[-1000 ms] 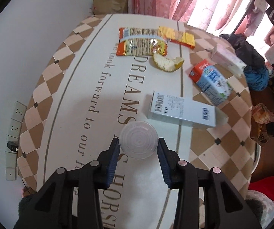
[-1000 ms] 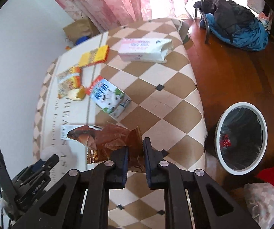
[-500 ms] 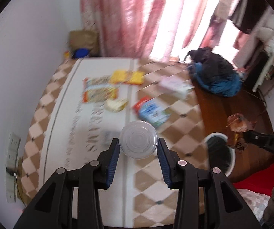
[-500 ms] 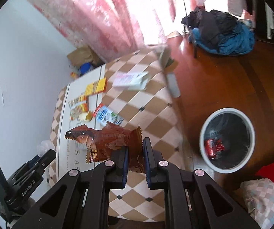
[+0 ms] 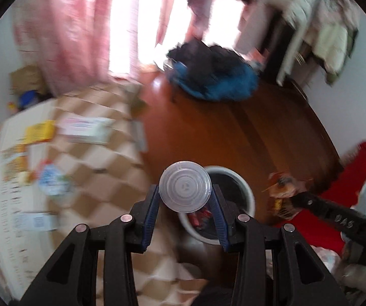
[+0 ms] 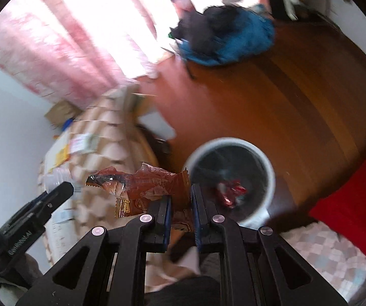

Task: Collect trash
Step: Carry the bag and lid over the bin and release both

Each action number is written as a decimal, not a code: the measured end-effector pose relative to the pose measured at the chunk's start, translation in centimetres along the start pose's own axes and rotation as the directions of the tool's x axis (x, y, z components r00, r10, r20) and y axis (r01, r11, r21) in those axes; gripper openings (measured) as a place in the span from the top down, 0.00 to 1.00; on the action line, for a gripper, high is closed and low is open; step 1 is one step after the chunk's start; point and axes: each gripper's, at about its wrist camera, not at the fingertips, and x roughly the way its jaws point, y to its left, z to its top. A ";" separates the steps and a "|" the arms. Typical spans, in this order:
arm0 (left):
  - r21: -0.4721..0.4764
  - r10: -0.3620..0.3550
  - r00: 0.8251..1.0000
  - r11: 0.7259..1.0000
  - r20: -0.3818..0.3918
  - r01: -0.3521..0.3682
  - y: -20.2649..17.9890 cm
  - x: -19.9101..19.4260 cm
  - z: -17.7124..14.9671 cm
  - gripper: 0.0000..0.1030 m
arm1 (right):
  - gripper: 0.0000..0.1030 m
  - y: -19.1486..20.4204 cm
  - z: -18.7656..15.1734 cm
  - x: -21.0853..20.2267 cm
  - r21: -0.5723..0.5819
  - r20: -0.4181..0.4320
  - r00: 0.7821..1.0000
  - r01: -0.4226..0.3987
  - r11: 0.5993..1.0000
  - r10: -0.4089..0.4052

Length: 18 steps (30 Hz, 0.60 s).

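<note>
My left gripper (image 5: 185, 199) is shut on a clear plastic cup (image 5: 185, 190), held in the air above the near rim of a white trash bin (image 5: 246, 191) with a black liner. My right gripper (image 6: 180, 201) is shut on a crumpled brown snack wrapper (image 6: 147, 182), left of the bin (image 6: 269, 176), which holds red wrappers (image 6: 230, 191). The right gripper with its wrapper (image 5: 283, 187) shows at the right of the left wrist view. The left gripper's tip (image 6: 63, 190) and the cup (image 6: 55, 177) show at the left of the right wrist view.
A checked table (image 5: 101, 163) at the left carries a white box (image 5: 84, 127), yellow packets (image 5: 40, 131), a blue carton (image 5: 51, 179) and another box (image 5: 34, 221). A blue and black clothes heap (image 5: 213, 76) lies on the wood floor (image 5: 233, 132). Red fabric (image 6: 351, 211) lies at the right.
Both grippers have swung right, away from the table and toward the bin, each still holding its item. The bin is now directly under the left gripper and the views are blurred by motion.
</note>
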 end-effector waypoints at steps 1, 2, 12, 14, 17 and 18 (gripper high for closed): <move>0.010 -0.018 0.999 1.000 -0.036 0.019 -1.3 2.2 0.1 0.65 | 0.86 -1.6 0.1 1.0 0.023 -0.019 1.000 0.006 1.000 -0.006; 0.019 -0.030 0.998 0.999 -0.063 0.031 -2.1 3.7 0.2 0.65 | 0.86 -3.4 0.1 2.2 0.050 -0.039 0.999 0.011 0.999 -0.009; -0.007 -0.074 0.933 0.997 -0.353 0.077 -4.8 19.1 0.2 0.55 | 0.84 -13.1 0.9 16.6 0.149 -0.209 0.976 0.100 0.984 -0.068; -0.010 -0.048 0.931 0.999 -0.361 0.047 -4.5 20.3 0.1 0.34 | 0.80 -13.9 1.1 18.6 0.156 -0.234 0.970 0.108 0.982 -0.070; -0.025 -0.027 0.929 1.000 -0.369 0.019 -4.1 21.3 -0.3 0.14 | 0.67 -14.7 1.0 21.0 0.162 -0.262 0.962 0.123 0.979 -0.078; -0.021 -0.012 0.929 1.000 -0.371 0.005 -4.0 21.3 -0.7 0.14 | 0.55 -14.8 0.9 21.4 0.166 -0.266 0.961 0.125 0.978 -0.078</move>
